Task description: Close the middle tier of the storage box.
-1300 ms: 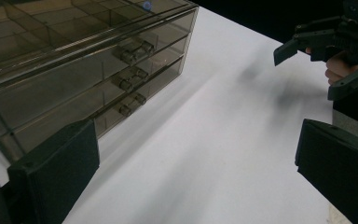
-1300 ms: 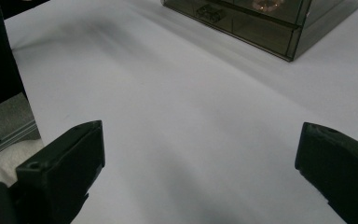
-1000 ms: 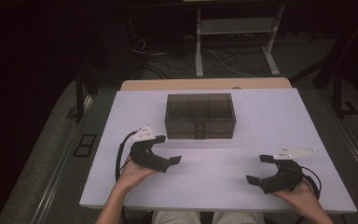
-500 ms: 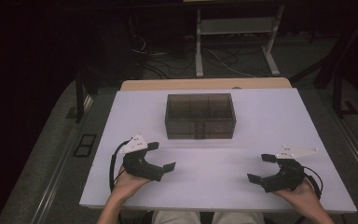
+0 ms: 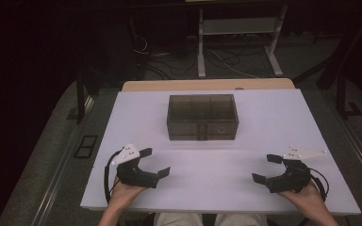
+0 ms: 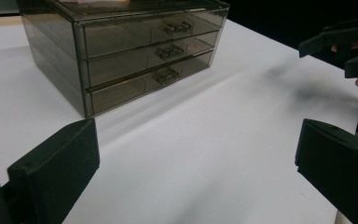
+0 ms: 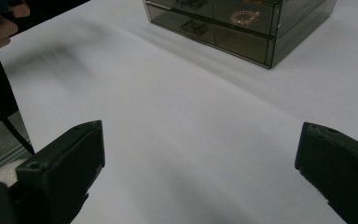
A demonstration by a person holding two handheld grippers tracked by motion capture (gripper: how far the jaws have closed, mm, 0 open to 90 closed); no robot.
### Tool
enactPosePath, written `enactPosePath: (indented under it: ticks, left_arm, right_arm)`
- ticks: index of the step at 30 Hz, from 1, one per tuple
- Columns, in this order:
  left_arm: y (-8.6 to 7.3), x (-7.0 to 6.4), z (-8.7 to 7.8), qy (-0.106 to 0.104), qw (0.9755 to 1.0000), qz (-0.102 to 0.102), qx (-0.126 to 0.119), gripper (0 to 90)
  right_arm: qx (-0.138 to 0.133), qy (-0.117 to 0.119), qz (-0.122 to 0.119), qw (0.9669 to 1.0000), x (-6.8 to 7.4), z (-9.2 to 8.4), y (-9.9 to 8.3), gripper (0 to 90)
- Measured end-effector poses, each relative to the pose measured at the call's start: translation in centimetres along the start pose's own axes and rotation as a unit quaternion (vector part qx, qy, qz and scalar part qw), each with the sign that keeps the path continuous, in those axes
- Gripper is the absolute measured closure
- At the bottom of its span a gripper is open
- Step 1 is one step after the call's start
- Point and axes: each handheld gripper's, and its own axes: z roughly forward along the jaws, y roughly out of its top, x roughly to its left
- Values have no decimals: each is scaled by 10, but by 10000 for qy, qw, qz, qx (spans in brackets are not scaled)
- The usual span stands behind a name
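A smoky see-through drawer chest (image 5: 202, 117) with three shut drawers stands at the middle back of the white table (image 5: 245, 188). Its handles face me in the left gripper view, where the chest (image 6: 121, 51) sits at upper left. In the right gripper view the chest (image 7: 242, 23) is at the top, with a pale ring-like thing (image 7: 244, 17) inside a drawer. My left gripper (image 5: 154, 162) rests open near the front left, empty. My right gripper (image 5: 267, 168) rests open near the front right, also empty. Both are well short of the chest.
A wooden strip (image 5: 207, 85) runs along the table's far edge. Beyond it stand a white metal frame (image 5: 238, 28) and loose cables (image 5: 226, 59) on the dark floor. The other hand's gripper (image 6: 345, 46) appears at the upper right of the left gripper view.
My left gripper has drawn back toward the front left edge and away from the chest. The right gripper has barely shifted.
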Motion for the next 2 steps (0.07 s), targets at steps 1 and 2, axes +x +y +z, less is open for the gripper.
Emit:
enactPosePath:
  ticks: [1,2]
  left_arm:
    - [-1,0,0,-12,10000,-35,-28,0]
    - [-2,0,-1,-7,10000,-36,-29,0]
  right_arm:
    - [-7,-2,16,10000,0,0,0,9]
    - [-13,-11,20,10000,0,-1,0,9]
